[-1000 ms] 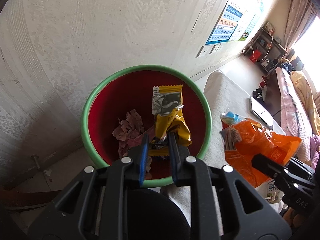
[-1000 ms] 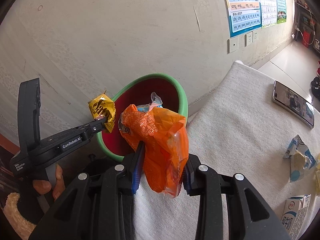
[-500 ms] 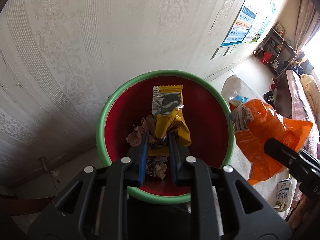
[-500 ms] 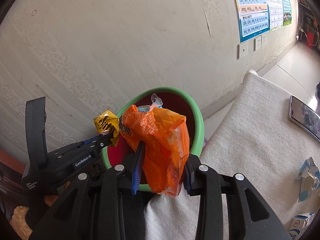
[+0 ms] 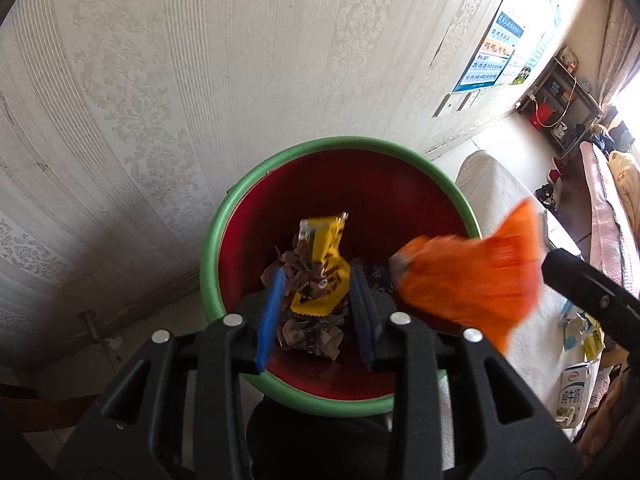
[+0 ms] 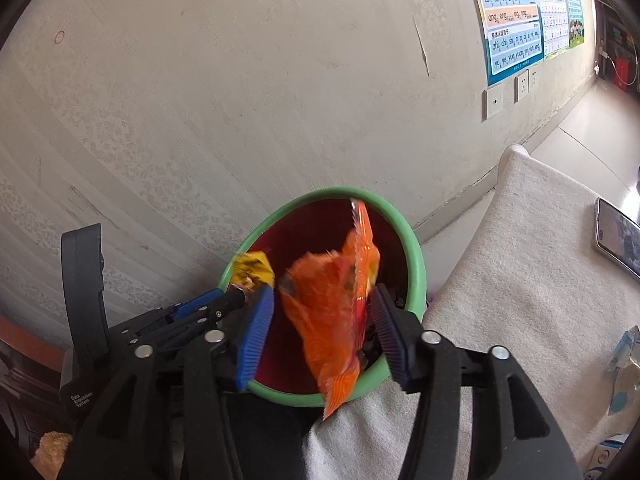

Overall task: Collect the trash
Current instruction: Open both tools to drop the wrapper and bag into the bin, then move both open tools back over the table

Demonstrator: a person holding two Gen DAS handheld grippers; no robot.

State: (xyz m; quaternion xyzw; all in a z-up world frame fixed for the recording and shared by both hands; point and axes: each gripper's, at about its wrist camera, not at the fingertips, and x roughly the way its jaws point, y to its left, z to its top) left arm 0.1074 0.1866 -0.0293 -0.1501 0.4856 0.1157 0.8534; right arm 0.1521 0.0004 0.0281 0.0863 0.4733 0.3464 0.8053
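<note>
A bin with a green rim (image 5: 208, 256) and red inside stands against the wall. My left gripper (image 5: 318, 314) hangs over it with its jaws opening. A yellow snack wrapper (image 5: 320, 264) sits loose between the blue pads, clear of both. My right gripper (image 6: 322, 330) is over the bin's near rim (image 6: 416, 264), jaws also opening. A blurred orange snack bag (image 6: 328, 320) drops between its pads without touching them. In the right wrist view, my left gripper (image 6: 236, 298) shows at the left with the yellow wrapper (image 6: 252, 268) at its tips. The orange bag (image 5: 468, 280) shows at the right of the left wrist view.
Crumpled paper (image 5: 308, 332) lies in the bin's bottom. A white cloth-covered surface (image 6: 540, 300) adjoins the bin on the right, with a phone (image 6: 618, 240), a milk carton (image 5: 570, 392) and a crushed blue-and-white carton (image 6: 624, 364). The papered wall is close behind.
Both grippers' jaws have spread apart. The yellow wrapper and the orange bag have come free and are dropping towards the bin. Both hands shifted over the bin earlier, then held still.
</note>
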